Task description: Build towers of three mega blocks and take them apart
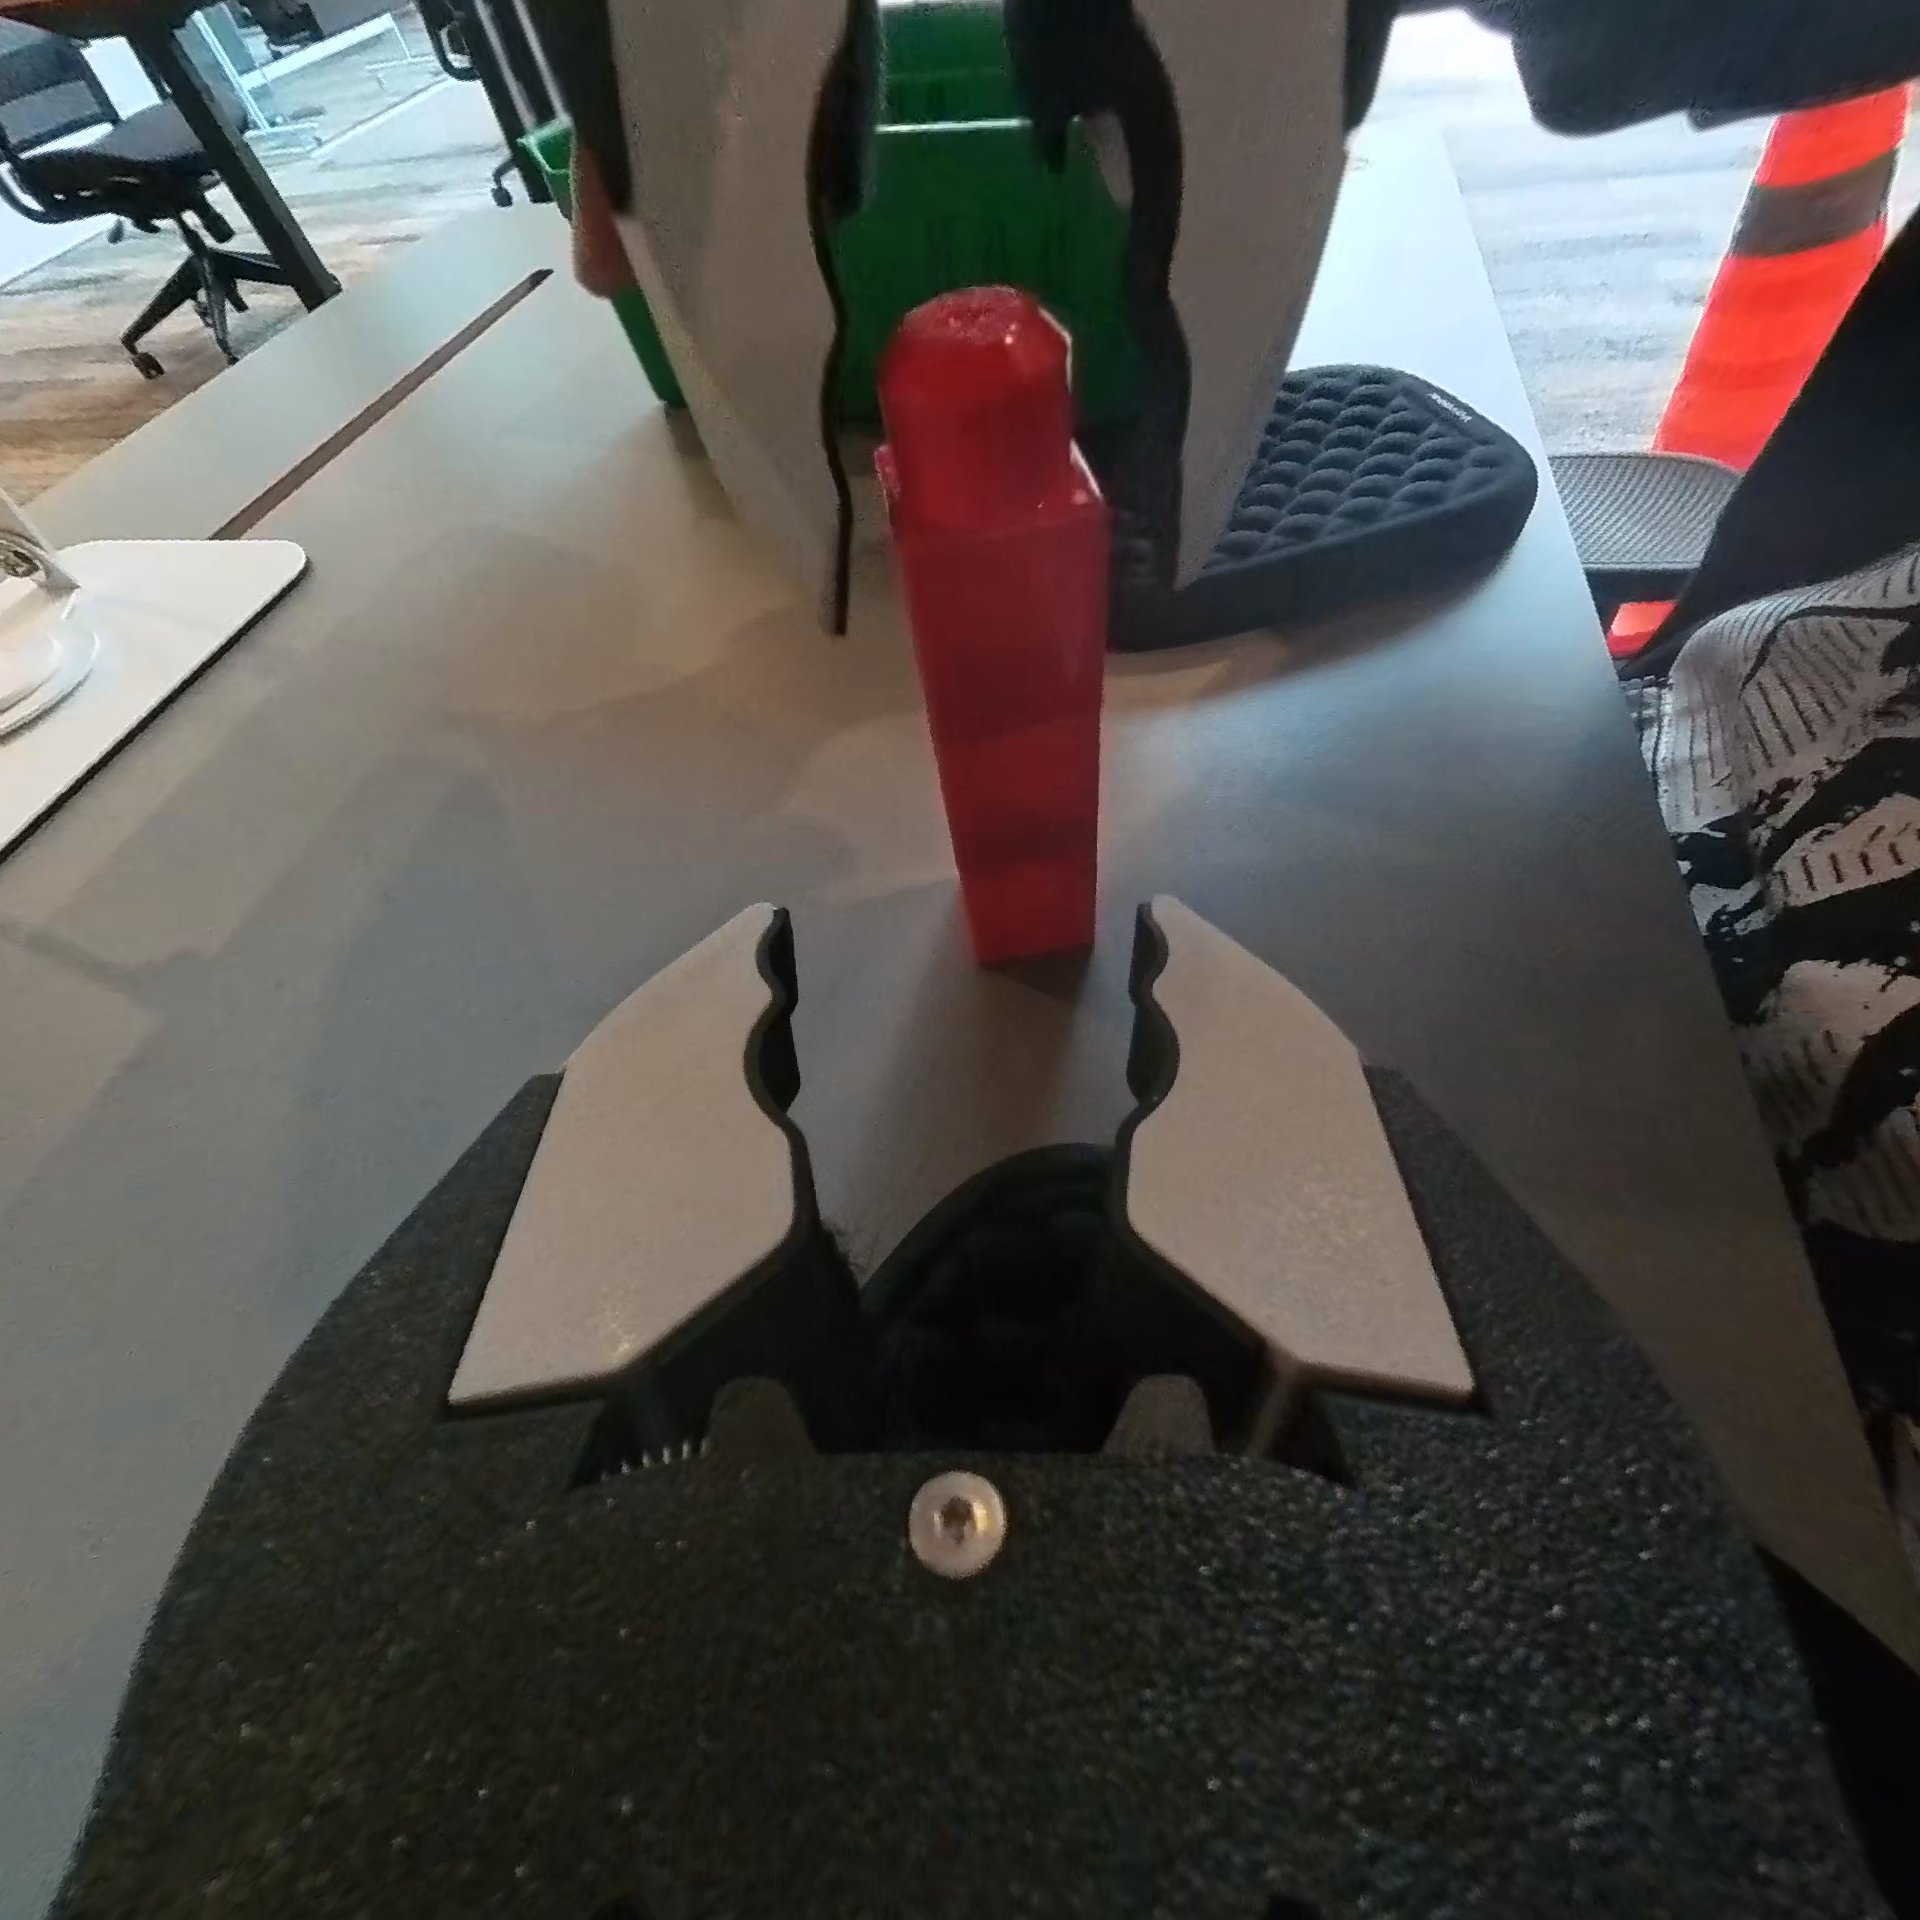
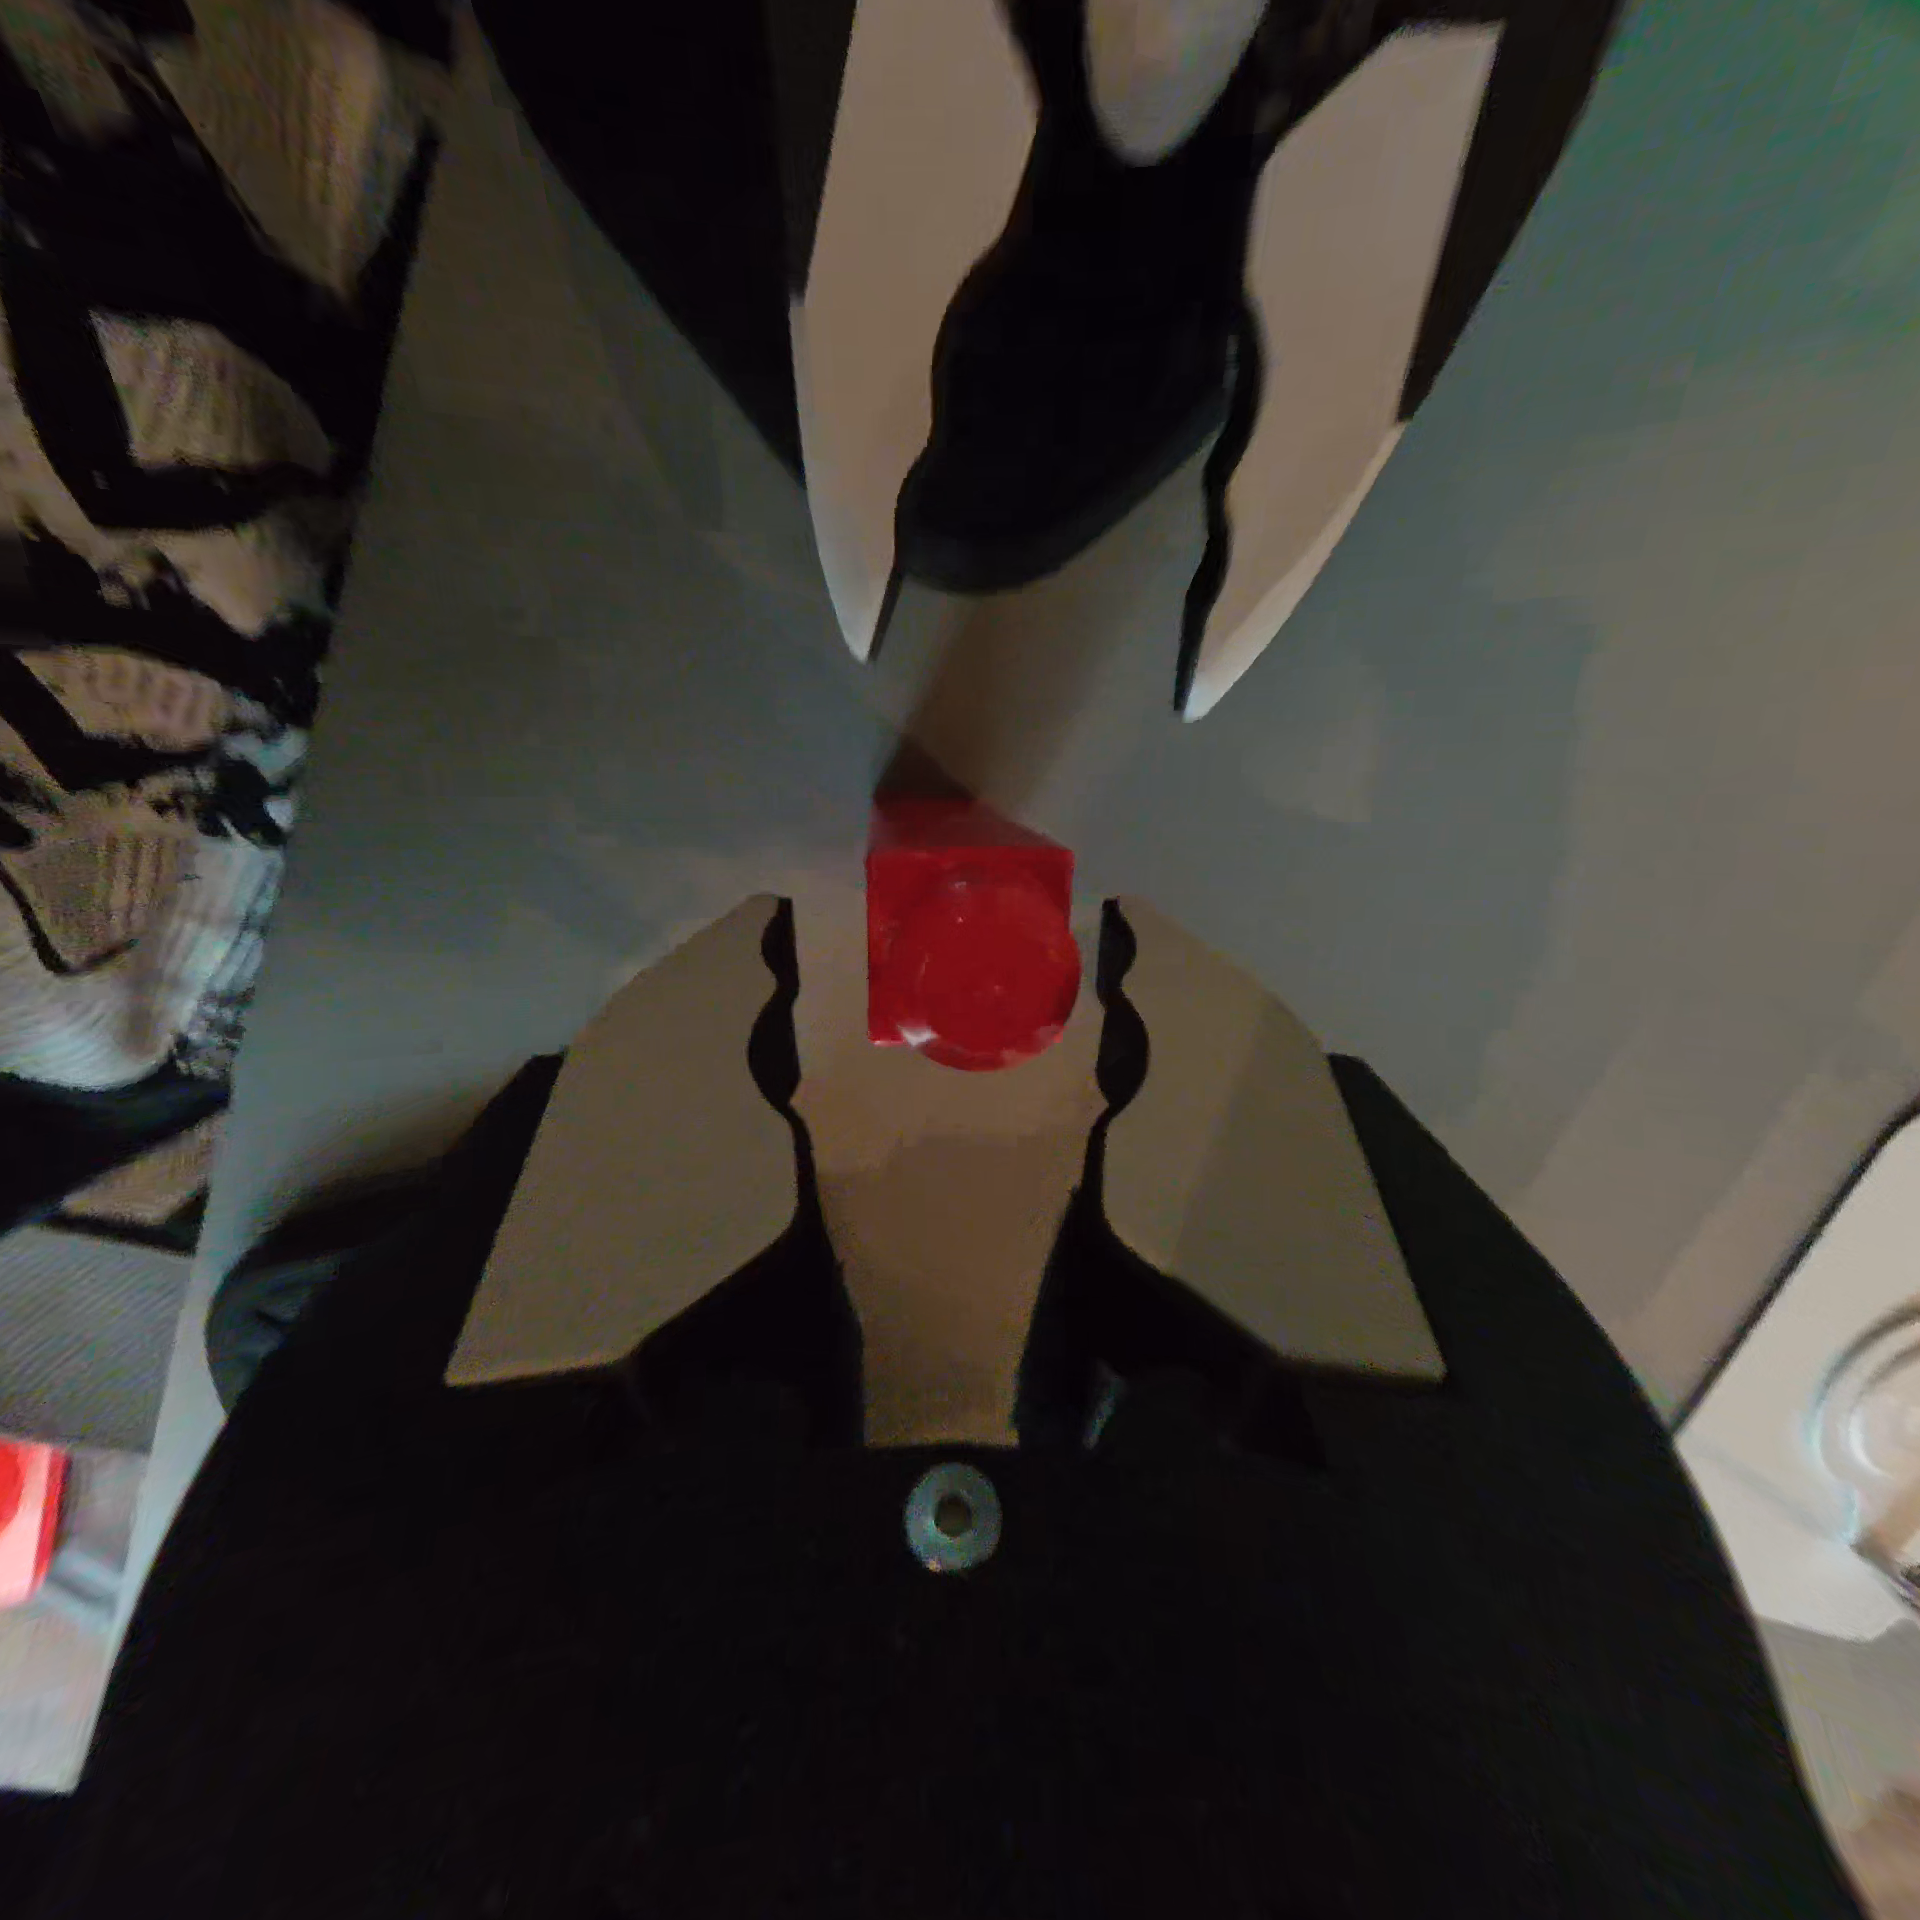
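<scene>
A tower of red mega blocks (image 1: 1023, 675) stands upright on the grey table (image 1: 520, 831), with one round stud on top. My left gripper (image 1: 961, 914) is open and low, its fingertips just short of the tower's base, one to each side. My right gripper (image 1: 1008, 603) comes down from above, open, with its fingers on either side of the tower's top part. In the right wrist view I look down on the tower's top (image 2: 966, 956), which sits between the right gripper's (image 2: 943, 904) open fingertips with a gap on each side. The left gripper (image 2: 1027, 681) shows beyond, open.
A green bin (image 1: 966, 208) stands behind the tower. A black mesh pad (image 1: 1371, 488) lies at the right. A white base plate (image 1: 125, 644) lies at the left. An orange cone (image 1: 1787, 270) and a person's patterned clothing (image 1: 1808, 831) are past the table's right edge. A red block (image 2: 26, 1527) lies off the table.
</scene>
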### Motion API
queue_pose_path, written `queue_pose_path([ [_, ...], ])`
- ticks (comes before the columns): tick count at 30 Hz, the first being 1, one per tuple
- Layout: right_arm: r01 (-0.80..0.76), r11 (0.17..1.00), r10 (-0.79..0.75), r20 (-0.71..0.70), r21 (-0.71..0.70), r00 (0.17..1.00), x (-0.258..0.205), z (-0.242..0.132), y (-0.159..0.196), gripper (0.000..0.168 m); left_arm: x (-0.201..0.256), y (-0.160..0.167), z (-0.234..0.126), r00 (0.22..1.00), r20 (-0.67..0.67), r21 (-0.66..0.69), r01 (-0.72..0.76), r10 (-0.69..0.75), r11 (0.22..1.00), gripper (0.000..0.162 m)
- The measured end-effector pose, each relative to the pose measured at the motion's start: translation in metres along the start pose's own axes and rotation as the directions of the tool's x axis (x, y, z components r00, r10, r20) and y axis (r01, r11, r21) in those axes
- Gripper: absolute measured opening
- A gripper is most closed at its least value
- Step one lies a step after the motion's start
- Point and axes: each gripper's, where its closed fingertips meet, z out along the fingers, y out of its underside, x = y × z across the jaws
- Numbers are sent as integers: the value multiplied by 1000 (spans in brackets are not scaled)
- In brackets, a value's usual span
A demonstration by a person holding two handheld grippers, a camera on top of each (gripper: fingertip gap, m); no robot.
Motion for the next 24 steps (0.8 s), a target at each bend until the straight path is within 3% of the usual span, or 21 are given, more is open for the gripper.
queue_pose_path([
  [1,-18,998,19,-7,56,1000,2,-5,-7,57,0,0,0,1000,1,0,-2,2,1000,62],
  [8,-52,982,67,-75,181,995,4,-30,-11,70,-1,-1,-1,1000,3,8,6,-6,1000,61],
  [18,-94,899,143,-85,428,986,-1,-12,-1,71,-2,-1,-1,1000,10,14,6,-6,1000,62],
  [24,-30,883,76,-80,469,994,4,-2,-6,53,-2,0,0,1000,12,6,7,-7,1000,61],
])
